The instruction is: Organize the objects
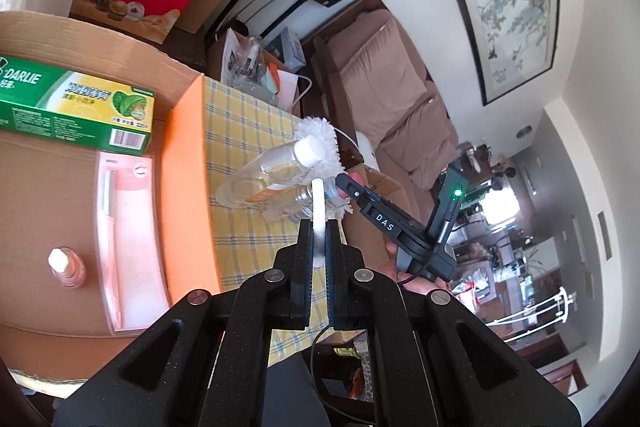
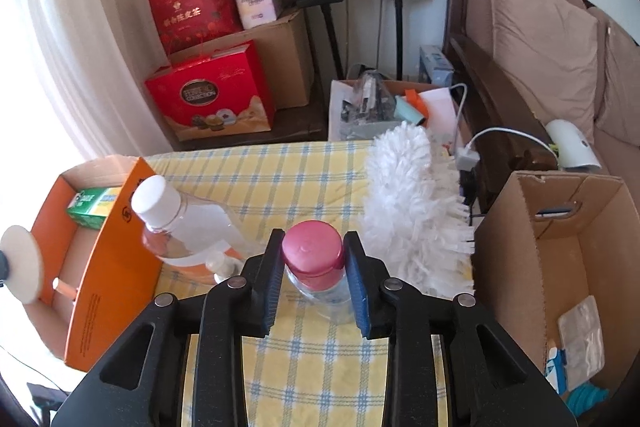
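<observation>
Orange box [image 1: 188, 163] holds toothpaste carton [image 1: 76, 107]; I see left gripper [image 1: 319, 227] clamping white disc [image 1: 318, 219], right gripper [image 2: 314, 267] gripping pink-capped bottle [image 2: 313, 251].

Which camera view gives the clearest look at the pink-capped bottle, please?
The right wrist view: the pink-capped bottle sits centred between the right gripper's fingers, cap and clear body visible. The left wrist view shows only a pink sliver behind that gripper.

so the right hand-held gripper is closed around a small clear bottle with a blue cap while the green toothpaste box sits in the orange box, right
Not quite: the cap is pink, not blue. The right wrist view shows the right hand-held gripper closed around the small clear bottle with a pink cap. The green toothpaste box does sit in the orange cardboard box.
</observation>
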Demonstrator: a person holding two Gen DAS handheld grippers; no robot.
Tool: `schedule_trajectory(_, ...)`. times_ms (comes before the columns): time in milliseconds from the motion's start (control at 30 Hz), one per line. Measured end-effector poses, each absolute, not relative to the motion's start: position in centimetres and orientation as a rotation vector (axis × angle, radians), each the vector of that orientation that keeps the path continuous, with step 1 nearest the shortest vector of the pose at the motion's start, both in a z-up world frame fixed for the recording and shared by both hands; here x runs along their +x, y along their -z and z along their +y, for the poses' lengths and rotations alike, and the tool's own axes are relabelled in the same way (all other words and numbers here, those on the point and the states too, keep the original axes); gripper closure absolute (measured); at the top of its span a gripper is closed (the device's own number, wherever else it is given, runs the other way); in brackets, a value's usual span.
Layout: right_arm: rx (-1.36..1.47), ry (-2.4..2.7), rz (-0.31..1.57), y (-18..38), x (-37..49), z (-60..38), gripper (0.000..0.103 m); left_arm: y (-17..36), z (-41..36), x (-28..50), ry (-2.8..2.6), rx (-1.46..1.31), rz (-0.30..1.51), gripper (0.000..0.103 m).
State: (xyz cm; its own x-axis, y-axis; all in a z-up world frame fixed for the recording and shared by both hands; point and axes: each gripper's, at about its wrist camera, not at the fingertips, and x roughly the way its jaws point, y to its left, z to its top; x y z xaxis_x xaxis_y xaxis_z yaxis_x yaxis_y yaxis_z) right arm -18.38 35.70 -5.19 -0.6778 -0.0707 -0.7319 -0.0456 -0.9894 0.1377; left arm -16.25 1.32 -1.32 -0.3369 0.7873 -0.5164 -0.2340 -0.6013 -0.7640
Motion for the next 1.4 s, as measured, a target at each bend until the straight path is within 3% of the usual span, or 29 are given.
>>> schedule_trajectory(167,1.238,2.860,-0.268,4.4,-18.2,36.2,0.077,1.3,0.4,-16.3,-1.992,-1.214,-0.783,0.098)
schedule_trajectory(500,1.303,2.881,-0.162,4.5,-18.0,35.4,0.076,1.7,-0.1,-16.0,-1.978,-1.211,-0.790,0.098)
schedule_trajectory(633,1.227,2.924,-0.149,3.0,-17.2,35.0,0.065,1.7,-0.3,-16.0,-1.980,-1.211,-0.791,0.098)
schedule_trajectory(900,1.124,2.855,-0.087,0.7,-16.6,32.2,0.065,1.8,-0.8,-15.9,-1.985,-1.207,-0.800,0.098)
schedule_trajectory(1300,1.300,2.760,-0.070,5.4,-18.5,30.2,0.078,2.0,-3.1,-15.8,-2.013,-1.201,-0.833,0.098)
schedule_trajectory(1400,1.295,2.758,-0.074,5.7,-18.5,30.3,0.086,2.2,-4.0,-15.9,-2.023,-1.200,-0.851,0.098)
